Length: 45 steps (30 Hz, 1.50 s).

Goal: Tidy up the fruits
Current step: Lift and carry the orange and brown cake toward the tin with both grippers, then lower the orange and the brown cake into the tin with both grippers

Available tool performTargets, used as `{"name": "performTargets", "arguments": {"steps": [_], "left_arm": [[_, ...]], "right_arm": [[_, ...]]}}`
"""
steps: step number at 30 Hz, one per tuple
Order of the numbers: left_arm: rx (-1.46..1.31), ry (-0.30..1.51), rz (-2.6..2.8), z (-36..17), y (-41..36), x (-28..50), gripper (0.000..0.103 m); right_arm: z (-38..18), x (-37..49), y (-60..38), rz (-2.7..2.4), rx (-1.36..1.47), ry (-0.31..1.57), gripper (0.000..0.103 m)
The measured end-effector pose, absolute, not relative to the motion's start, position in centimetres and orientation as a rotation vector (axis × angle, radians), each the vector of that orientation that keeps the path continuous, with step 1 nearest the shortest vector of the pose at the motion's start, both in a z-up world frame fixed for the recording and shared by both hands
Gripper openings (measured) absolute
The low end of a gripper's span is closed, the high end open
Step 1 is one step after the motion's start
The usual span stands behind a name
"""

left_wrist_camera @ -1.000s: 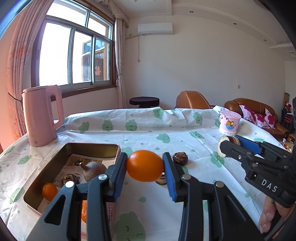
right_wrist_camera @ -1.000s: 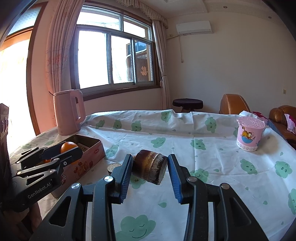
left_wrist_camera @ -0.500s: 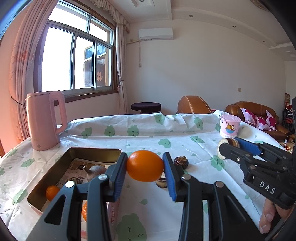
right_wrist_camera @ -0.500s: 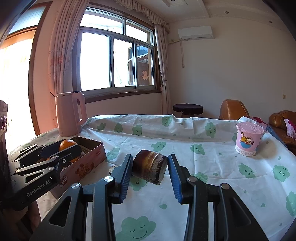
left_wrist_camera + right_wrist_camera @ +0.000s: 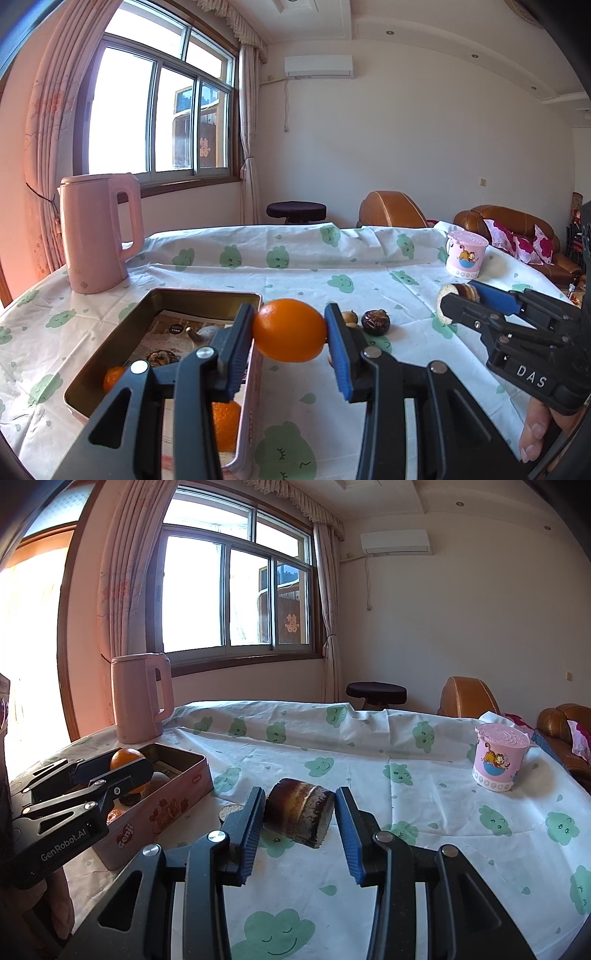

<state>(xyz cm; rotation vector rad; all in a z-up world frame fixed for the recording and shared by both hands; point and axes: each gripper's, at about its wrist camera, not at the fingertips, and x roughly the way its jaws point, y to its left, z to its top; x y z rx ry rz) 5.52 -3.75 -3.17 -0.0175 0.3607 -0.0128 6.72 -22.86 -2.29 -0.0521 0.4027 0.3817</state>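
Up above the bench (image 5: pixel 369 269), with its white cloth printed in green clouds, the left tongs (image 5: pixel 290 332) are clamped on an orange (image 5: pixel 289 329), the fruit pinched between the blue pads and held off the surface just beside the right wall of the tin box (image 5: pixel 199 295). That box stands open on the left part of the bench; inside it lie a small orange (image 5: pixel 112 377) near the front left corner, another orange fruit (image 5: pixel 225 424) partly hidden behind the tongs' frame, and some brownish fruit further back that is too hidden to name. Just beyond the held orange, two small dark round fruits (image 5: pixel 375 322) sit on the cloth, close together. The right tongs (image 5: pixel 300 818) grip a short brown cylinder-shaped piece (image 5: pixel 300 818), dark and streaked, tilted with its flat speckled end facing the lower right; it hangs clear of the cloth. In the right wrist view a small round brown piece (image 5: pixel 229 811) lies on the bench just left of those tongs, near the box's pink side. A pink kettle (image 5: pixel 98 232) stands at the far left beside the window, and a pink lidded cup (image 5: pixel 500 760) with a cartoon print stands well apart at the far right.
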Motion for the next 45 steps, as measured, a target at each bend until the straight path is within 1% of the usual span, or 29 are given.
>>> {"name": "performTargets", "arguments": {"steps": [20, 45], "left_arm": [[-0.055, 0.41, 0.093, -3.6, 2.3, 6.2, 0.041], [-0.064, 0.486, 0.152, -4.4, 7.0, 7.1, 0.041]], "right_arm": [[-2.2, 7.9, -15.9, 0.534, -0.11, 0.435, 0.041], [-1.5, 9.2, -9.1, 0.65, -0.184, 0.438, 0.041]]}}
